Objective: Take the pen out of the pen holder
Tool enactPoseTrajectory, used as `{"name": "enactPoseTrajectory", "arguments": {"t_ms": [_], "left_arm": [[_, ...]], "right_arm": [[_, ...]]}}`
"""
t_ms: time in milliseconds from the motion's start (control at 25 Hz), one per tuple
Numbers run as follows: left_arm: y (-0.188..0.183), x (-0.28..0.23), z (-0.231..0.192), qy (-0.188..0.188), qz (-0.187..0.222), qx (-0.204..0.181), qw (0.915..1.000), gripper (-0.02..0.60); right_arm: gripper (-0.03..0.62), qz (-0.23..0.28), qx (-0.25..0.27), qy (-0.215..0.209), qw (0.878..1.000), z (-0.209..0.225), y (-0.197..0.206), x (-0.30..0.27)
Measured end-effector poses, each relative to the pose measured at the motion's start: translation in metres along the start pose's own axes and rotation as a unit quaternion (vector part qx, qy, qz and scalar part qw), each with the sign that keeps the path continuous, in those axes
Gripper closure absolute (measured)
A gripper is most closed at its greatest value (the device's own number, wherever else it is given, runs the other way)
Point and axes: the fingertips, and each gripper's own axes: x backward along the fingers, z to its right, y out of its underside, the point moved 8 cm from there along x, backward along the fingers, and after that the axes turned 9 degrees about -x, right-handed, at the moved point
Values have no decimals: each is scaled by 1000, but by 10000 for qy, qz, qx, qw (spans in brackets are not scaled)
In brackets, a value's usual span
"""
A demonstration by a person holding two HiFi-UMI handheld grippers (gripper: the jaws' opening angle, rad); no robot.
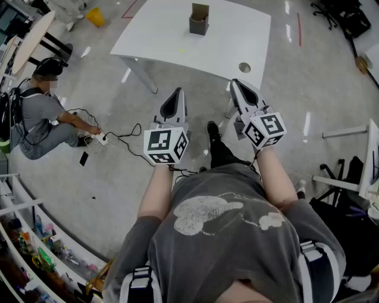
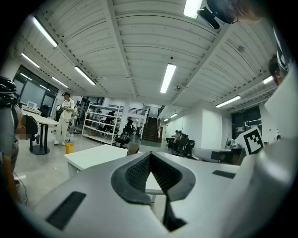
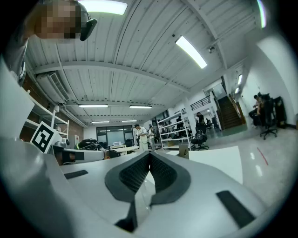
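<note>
A grey pen holder (image 1: 199,19) stands on the white table (image 1: 177,35) far ahead of me; no pen shows in it at this distance. It also appears small beyond the jaws as the pen holder (image 2: 133,148) and the pen holder (image 3: 183,151). My left gripper (image 1: 176,96) is held level at waist height, well short of the table, shut and empty. My right gripper (image 1: 238,86) is beside it, also shut with nothing between its tips. Both point toward the table.
A person (image 1: 41,121) crouches on the floor at the left by a power strip and cables (image 1: 112,139). Shelving (image 1: 35,242) runs along the lower left. Office chairs (image 1: 343,18) stand at the far right, a white frame (image 1: 355,171) at the right.
</note>
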Motion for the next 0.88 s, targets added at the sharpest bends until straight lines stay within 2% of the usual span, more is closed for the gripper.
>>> {"name": "enactPoseTrajectory", "arguments": {"t_ms": [280, 560, 880], "left_arm": [[-3, -66, -27, -72, 93, -31, 9999, 574], [-1, -146, -55, -232, -3, -26, 9997, 574], [-2, -223, -63, -216, -97, -127, 9996, 574]], "right_arm": [[588, -20, -92, -20, 10000, 51, -15, -65], [588, -113, -184, -134, 9997, 106, -33, -140], [588, -49, -359, -231, 9991, 165, -52, -193]]}}
